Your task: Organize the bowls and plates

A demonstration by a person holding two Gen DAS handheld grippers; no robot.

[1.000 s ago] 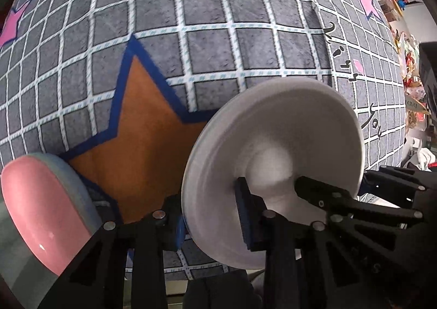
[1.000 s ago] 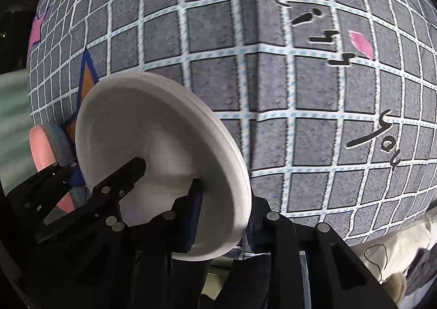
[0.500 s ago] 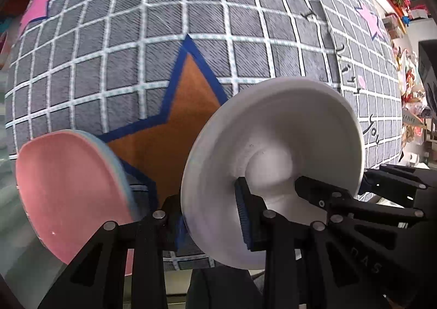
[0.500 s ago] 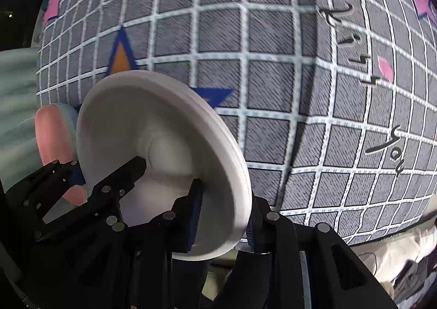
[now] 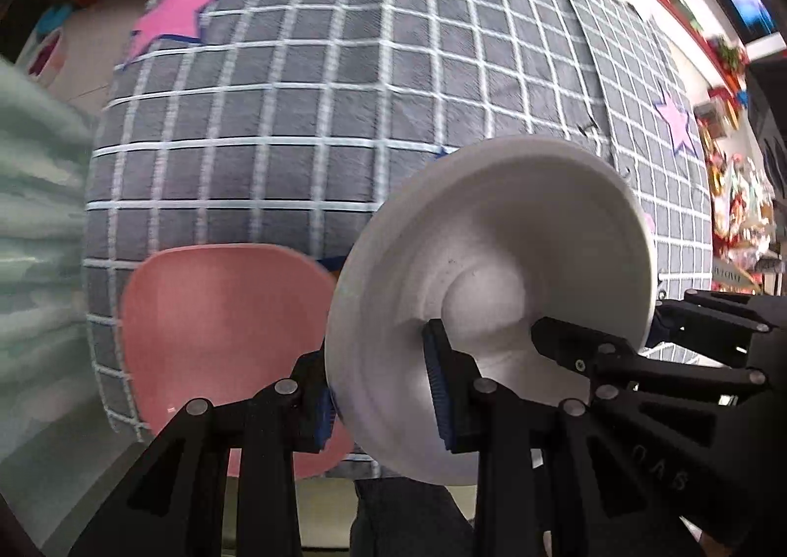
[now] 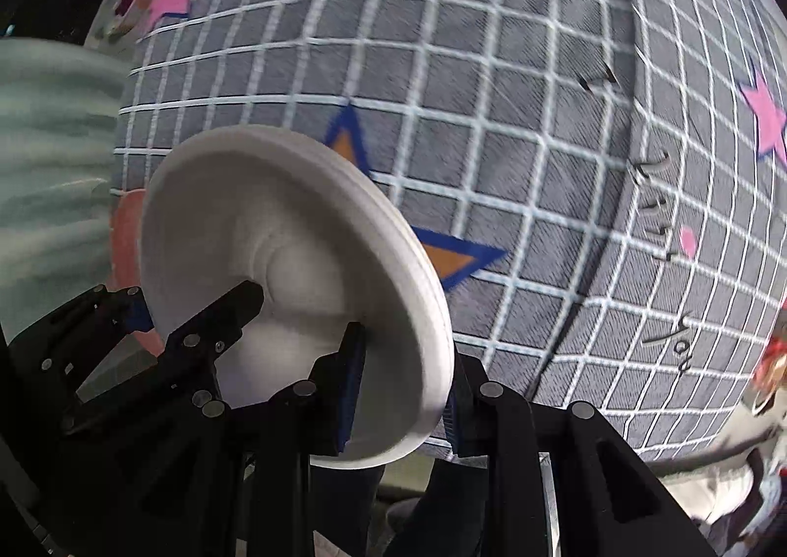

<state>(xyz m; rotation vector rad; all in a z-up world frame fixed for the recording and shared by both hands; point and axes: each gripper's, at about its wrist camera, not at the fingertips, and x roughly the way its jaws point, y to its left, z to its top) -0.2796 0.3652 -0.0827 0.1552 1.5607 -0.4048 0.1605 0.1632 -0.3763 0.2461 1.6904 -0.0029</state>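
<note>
A grey checked cloth (image 5: 305, 124) with stars covers the table. Both grippers — left gripper (image 5: 381, 397), right gripper (image 6: 401, 392) — are clamped on opposite rims of one white plate (image 5: 497, 291), held above the near edge. A pink plate (image 5: 216, 325) lies at the near left corner — the stacking looks yet to be done.

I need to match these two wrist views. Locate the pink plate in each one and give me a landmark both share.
Left wrist: the pink plate lies lower left on the checked cloth, left of the white plate.
Right wrist: only a sliver of it shows at the left edge, behind the white plate.
Shared landmark: the white plate, gripped on opposite rims by both tools.
</note>
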